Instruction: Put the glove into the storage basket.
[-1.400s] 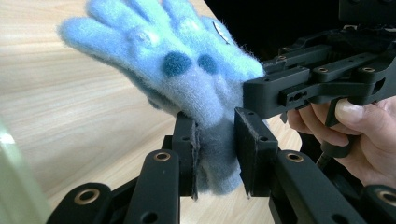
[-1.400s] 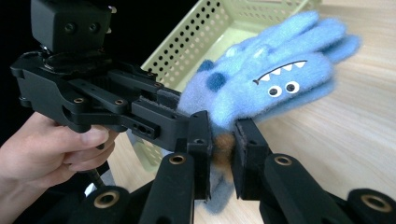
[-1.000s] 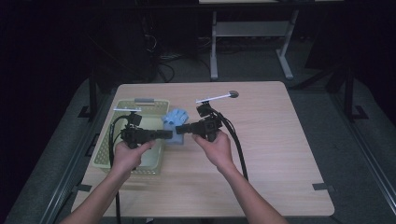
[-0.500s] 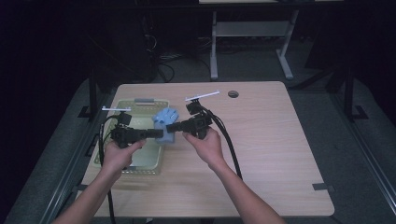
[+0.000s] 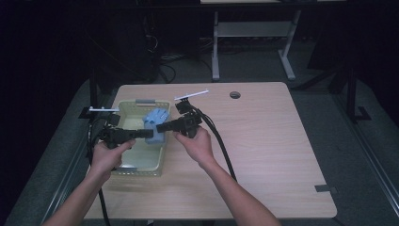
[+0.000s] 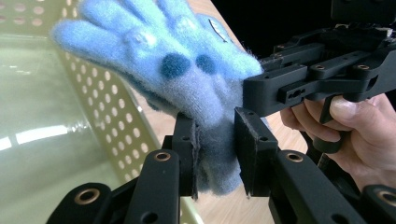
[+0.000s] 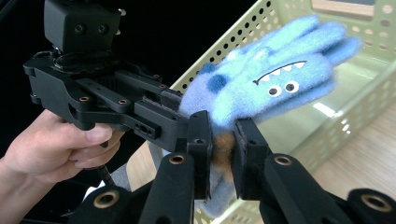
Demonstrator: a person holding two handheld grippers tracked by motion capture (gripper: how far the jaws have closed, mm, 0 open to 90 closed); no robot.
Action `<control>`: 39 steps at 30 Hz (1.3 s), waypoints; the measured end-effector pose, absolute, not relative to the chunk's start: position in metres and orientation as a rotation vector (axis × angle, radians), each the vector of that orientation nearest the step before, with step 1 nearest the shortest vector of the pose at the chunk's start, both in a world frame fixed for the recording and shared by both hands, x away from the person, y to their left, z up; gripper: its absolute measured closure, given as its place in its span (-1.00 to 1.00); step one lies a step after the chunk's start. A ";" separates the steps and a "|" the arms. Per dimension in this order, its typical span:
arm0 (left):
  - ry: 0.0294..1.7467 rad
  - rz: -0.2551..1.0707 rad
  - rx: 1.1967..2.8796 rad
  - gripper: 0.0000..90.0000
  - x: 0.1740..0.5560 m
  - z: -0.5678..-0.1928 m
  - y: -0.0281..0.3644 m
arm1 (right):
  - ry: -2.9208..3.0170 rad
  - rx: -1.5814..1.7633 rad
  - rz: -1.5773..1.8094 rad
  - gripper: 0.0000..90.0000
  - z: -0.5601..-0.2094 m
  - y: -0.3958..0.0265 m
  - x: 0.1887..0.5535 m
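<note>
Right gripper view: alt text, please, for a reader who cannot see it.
The right gripper is shut on the cuff of a fuzzy blue glove with a cartoon monster face, held over the rim of a pale green perforated basket. The left gripper, in a hand, grips the glove from the left.

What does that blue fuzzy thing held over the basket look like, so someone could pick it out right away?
Start at the wooden table, then find the pale green perforated basket at its left. Above the basket's right rim, the left tool and right tool both grip a glove. It is fuzzy and light blue, with darker blue spots, googly eyes and a zigzag toothy mouth.
</note>
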State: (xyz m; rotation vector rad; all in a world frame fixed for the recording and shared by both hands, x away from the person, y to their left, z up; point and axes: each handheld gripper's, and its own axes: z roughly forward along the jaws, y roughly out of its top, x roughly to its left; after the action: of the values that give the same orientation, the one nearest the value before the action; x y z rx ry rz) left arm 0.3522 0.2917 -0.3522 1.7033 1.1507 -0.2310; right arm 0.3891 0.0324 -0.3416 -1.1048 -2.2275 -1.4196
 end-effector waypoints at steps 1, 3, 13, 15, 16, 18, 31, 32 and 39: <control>1.152 -0.234 1.701 0.57 0.352 -0.353 0.294 | -2.229 -1.099 -1.422 0.76 -0.342 0.035 0.389; 1.156 -0.239 1.699 0.57 0.352 -0.354 0.299 | -2.231 -1.092 -1.421 0.76 -0.343 0.039 0.390; 1.179 -0.252 1.715 0.57 0.356 -0.355 0.320 | -2.197 -1.079 -1.434 0.76 -0.351 0.060 0.394; 1.184 -0.250 1.717 0.58 0.356 -0.355 0.323 | -2.182 -1.082 -1.431 0.76 -0.353 0.063 0.395; 1.187 -0.252 1.720 0.58 0.356 -0.356 0.325 | -2.177 -1.081 -1.433 0.76 -0.354 0.064 0.395; 1.186 -0.256 1.725 0.58 0.357 -0.357 0.328 | -2.184 -1.075 -1.431 0.76 -0.356 0.068 0.395; 1.231 -0.283 1.733 0.60 0.362 -0.368 0.345 | -2.137 -1.097 -1.403 0.76 -0.372 0.085 0.401; 1.238 -0.279 1.740 0.60 0.363 -0.369 0.348 | -2.134 -1.095 -1.398 0.76 -0.375 0.088 0.402; 1.271 -0.275 1.756 0.63 0.364 -0.374 0.352 | -2.135 -1.099 -1.378 0.76 -0.386 0.098 0.406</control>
State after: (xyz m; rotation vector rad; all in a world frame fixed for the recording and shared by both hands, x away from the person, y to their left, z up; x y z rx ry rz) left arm 0.3643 0.3525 -0.3740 1.7563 1.2713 -0.2746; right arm 0.4064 0.0978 -0.3862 -1.0995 -2.1351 -1.3776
